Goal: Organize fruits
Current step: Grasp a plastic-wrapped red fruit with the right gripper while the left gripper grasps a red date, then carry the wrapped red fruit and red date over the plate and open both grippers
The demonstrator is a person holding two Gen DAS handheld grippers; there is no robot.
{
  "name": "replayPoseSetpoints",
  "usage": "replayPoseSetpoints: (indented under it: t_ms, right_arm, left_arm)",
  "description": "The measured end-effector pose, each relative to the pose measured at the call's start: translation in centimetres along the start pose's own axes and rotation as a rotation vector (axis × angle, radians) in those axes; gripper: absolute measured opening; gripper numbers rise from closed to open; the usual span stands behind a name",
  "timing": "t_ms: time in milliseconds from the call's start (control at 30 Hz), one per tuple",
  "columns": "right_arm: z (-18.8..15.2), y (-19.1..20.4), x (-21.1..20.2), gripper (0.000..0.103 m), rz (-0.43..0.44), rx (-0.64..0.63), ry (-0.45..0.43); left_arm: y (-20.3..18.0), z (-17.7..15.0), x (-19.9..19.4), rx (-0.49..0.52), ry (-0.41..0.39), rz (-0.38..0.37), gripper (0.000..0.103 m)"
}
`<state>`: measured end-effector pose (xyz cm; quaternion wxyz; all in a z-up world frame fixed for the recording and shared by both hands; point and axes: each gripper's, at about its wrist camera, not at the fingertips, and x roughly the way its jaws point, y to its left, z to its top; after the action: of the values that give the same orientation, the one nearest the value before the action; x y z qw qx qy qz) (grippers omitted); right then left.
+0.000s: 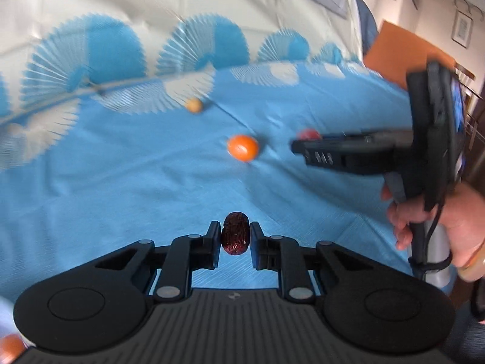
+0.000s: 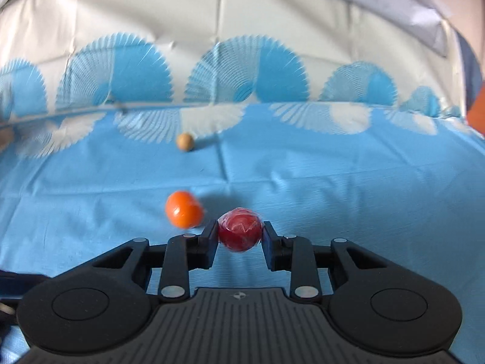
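Note:
My left gripper (image 1: 235,236) is shut on a dark red wrinkled date (image 1: 235,233), held above the blue cloth. My right gripper (image 2: 241,230) is shut on a red round fruit (image 2: 240,230) wrapped in clear film. In the left wrist view the right gripper (image 1: 298,145) reaches in from the right, with the red fruit (image 1: 308,134) at its tip. An orange fruit (image 1: 243,147) lies on the cloth, just left of the right gripper; it also shows in the right wrist view (image 2: 183,209). A small tan fruit (image 1: 194,105) lies farther back, also seen in the right wrist view (image 2: 185,142).
A blue and white patterned tablecloth (image 1: 121,182) covers the table. Another orange fruit (image 1: 10,345) shows at the bottom left corner of the left wrist view. An orange board (image 1: 403,51) and a wall with frames stand at the far right.

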<state>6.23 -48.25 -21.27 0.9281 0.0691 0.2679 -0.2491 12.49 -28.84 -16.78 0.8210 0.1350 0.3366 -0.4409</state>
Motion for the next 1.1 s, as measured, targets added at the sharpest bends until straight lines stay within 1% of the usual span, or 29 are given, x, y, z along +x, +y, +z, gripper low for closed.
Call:
replayPoseSetpoints:
  t_ms: [67, 133, 233, 333, 433, 533, 633, 700, 767, 933, 1100]
  right_arm:
    - [0.2, 0.5, -1.7, 0.032, -0.009, -0.006, 0.016]
    - [0.5, 1.9, -4.1, 0.032, 0.018, -0.015, 0.015]
    - [0.8, 5.5, -9.0, 0.032, 0.120, -0.063, -0.001]
    - [-0.1, 9.2, -14.2, 0.032, 0.261, -0.072, 0.037]
    - [-1.3, 13.1, -18.5, 0.032, 0.371, -0.112, 0.083]
    - [-2.5, 17.1, -21.7, 0.032, 0.444, -0.176, 0.107]
    - [-3.2, 20.8, -23.4, 0.032, 0.489, -0.247, 0.117]
    - [-3.4, 22.6, -23.8, 0.032, 0.511, -0.279, 0.122]
    - [-3.4, 24.1, -23.6, 0.032, 0.525, -0.309, 0.133]
    - [-2.9, 26.9, -20.8, 0.032, 0.522, -0.369, 0.152]
    - [-2.6, 28.7, -16.9, 0.032, 0.536, -0.405, 0.188]
  left_arm:
    - [0.5, 0.2, -3.9, -0.041, -0.014, 0.021, 0.022]
    - [0.9, -0.3, -8.0, -0.081, -0.007, 0.052, 0.022]
    - [1.7, -2.0, -14.5, -0.120, -0.001, 0.110, 0.022]
    - [3.0, -4.2, -19.9, -0.155, 0.011, 0.213, 0.022]
    - [5.0, -6.1, -24.6, -0.217, 0.004, 0.293, 0.022]
    - [6.8, -7.5, -28.1, -0.262, -0.037, 0.341, 0.022]
    - [8.3, -8.3, -29.1, -0.284, -0.044, 0.376, 0.022]
    - [9.6, -8.8, -28.9, -0.312, -0.033, 0.364, 0.022]
    - [10.8, -9.0, -27.8, -0.331, -0.007, 0.365, 0.021]
    - [13.9, -8.6, -23.7, -0.354, 0.045, 0.354, 0.021]
    - [16.1, -8.3, -19.3, -0.333, 0.094, 0.360, 0.021]
